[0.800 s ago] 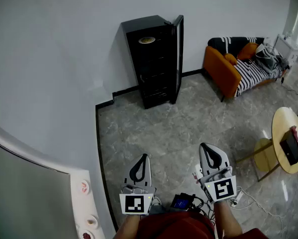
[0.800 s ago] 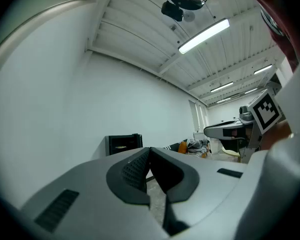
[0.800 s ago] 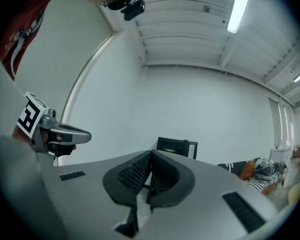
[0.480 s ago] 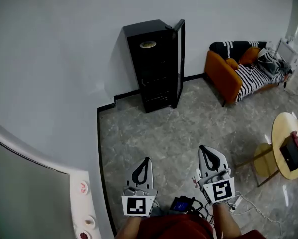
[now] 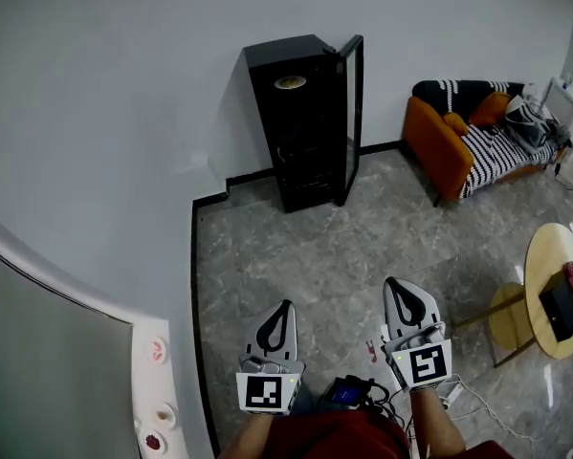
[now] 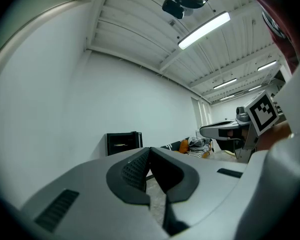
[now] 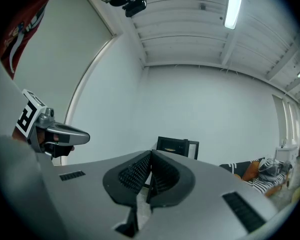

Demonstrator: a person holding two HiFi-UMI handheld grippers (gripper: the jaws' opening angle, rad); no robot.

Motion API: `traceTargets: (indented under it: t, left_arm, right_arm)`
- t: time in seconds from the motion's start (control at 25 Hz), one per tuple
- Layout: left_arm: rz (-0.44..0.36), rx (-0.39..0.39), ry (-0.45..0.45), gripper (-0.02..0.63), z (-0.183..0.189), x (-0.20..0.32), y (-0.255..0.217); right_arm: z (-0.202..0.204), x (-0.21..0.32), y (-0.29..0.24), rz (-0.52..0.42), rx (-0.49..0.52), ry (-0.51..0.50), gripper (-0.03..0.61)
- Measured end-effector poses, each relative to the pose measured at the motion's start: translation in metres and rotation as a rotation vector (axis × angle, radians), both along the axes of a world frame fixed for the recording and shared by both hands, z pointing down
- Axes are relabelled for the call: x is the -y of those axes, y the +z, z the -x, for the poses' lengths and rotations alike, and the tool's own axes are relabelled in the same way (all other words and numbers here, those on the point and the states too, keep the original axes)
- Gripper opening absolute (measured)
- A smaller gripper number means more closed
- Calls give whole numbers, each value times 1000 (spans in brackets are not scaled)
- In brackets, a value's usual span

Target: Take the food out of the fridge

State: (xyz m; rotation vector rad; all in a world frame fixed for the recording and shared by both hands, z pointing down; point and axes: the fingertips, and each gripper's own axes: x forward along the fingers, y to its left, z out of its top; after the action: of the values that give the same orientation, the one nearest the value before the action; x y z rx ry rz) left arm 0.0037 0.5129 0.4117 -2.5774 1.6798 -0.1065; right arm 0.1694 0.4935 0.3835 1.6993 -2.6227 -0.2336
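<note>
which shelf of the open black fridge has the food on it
The top shelf of the tall black fridge: a pale plate of food sits there. The shelves below look dark, with nothing to make out on them.

My left gripper [image 5: 282,306] and right gripper [image 5: 394,283]: pale grey shells, black ribbed pads [image 6: 132,170], a black-and-white marker cube [image 5: 267,392] at each rear; red garment [image 5: 339,438] behind both.
</note>
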Motion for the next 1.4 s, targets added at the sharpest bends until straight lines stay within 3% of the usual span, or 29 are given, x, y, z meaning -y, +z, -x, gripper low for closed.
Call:
traceTargets:
  t: [0.16, 0.68, 1.4]
  left_arm:
    - [-27, -68, -25, 15, -2, 12, -8]
    - [-41, -118, -10, 14, 13, 105, -9]
    - [-57, -129, 52, 14, 110, 291, -26]
  right_arm:
    - [0, 12, 5, 12, 1, -9, 21]
    - [19, 101, 13, 47, -50, -4, 21]
    - [113, 279, -2, 59, -37, 71, 21]
